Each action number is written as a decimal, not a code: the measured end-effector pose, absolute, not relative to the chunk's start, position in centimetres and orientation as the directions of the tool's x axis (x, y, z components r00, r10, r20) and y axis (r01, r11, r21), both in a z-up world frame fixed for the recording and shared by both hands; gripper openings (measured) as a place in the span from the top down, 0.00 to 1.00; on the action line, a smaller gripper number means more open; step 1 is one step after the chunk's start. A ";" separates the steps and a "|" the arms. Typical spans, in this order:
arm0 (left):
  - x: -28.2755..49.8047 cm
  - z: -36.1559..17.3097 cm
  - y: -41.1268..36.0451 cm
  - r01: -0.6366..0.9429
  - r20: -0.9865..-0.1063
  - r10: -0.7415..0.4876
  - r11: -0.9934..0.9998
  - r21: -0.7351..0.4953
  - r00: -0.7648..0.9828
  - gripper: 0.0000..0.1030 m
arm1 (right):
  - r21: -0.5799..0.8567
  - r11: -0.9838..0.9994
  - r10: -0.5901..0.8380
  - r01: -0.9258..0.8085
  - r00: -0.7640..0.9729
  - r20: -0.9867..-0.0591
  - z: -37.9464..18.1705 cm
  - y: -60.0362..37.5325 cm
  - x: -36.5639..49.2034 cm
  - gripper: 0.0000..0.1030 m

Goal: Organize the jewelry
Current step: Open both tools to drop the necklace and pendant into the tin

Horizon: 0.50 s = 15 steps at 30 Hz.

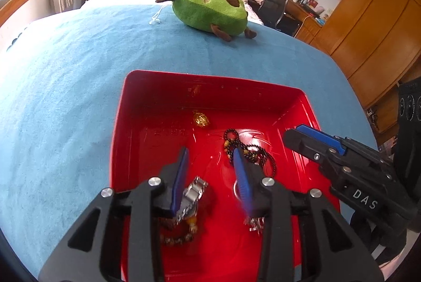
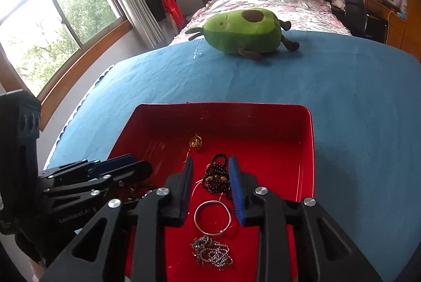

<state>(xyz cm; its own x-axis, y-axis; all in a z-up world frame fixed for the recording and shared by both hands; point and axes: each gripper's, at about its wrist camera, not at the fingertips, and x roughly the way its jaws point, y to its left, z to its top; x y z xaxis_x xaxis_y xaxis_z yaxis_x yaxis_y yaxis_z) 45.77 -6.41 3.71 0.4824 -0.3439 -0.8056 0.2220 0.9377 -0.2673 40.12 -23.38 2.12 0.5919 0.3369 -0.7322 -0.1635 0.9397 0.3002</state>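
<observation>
Two tools hang over the red tray (image 1: pixel 123 140) on the blue bed (image 1: pixel 65 76), both with jaws apart and nothing between them. Through the left wrist camera, my left tool (image 1: pixel 210 171) sits low over the tray's near half; the watch (image 1: pixel 193 196) lies just under its left finger, a brown bead bracelet (image 1: pixel 181 236) below that, and the black bead necklace (image 1: pixel 252 150) spills past its right finger. A gold charm (image 1: pixel 200 119) rests farther ahead, alone on the tray floor. The right tool (image 1: pixel 315 140) reaches in from the right rim, apparently open.

Through the right wrist camera, my right tool (image 2: pixel 210 182) frames the necklace (image 2: pixel 217 175) between its fingers, with the silver bangle (image 2: pixel 212 216) and a heaped silver chain (image 2: pixel 211 251) nearer me. The charm (image 2: pixel 196 141) lies ahead. The left tool (image 2: pixel 123 163) enters at the left. I judge everything was gathered in the tray so it cannot sink into bedding. The avocado plush (image 2: pixel 242 30) sits well beyond.
</observation>
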 end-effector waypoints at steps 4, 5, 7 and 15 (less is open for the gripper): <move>43.4 4.9 -5.3 0.214 -0.803 -0.310 0.949 -0.231 0.510 0.52 | 0.335 0.925 0.375 -0.180 0.579 -0.724 3.1 -23.6 37.5 0.73; 42.6 5.1 -5.0 0.214 -0.803 -0.299 0.952 -0.217 0.516 0.49 | 0.342 0.921 0.383 -0.184 0.576 -0.722 3.3 -23.7 36.7 0.73; 40.6 5.6 -4.3 0.217 -0.805 -0.281 0.957 -0.194 0.522 0.42 | 0.351 0.915 0.399 -0.199 0.570 -0.718 3.7 -23.7 34.7 0.73; 31.5 5.0 -0.6 0.201 -0.825 -0.248 0.965 -0.166 0.508 0.23 | 0.373 0.900 0.435 -0.225 0.515 -0.739 3.0 -24.2 26.5 0.73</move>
<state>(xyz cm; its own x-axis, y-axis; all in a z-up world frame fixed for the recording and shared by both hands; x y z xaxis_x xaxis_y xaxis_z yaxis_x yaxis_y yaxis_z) 31.49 -0.60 4.98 0.5078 -0.2480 -0.8250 0.2013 0.9653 -0.1663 26.53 -24.16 2.98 0.5153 0.4348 -0.7386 -0.2254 0.9002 0.3727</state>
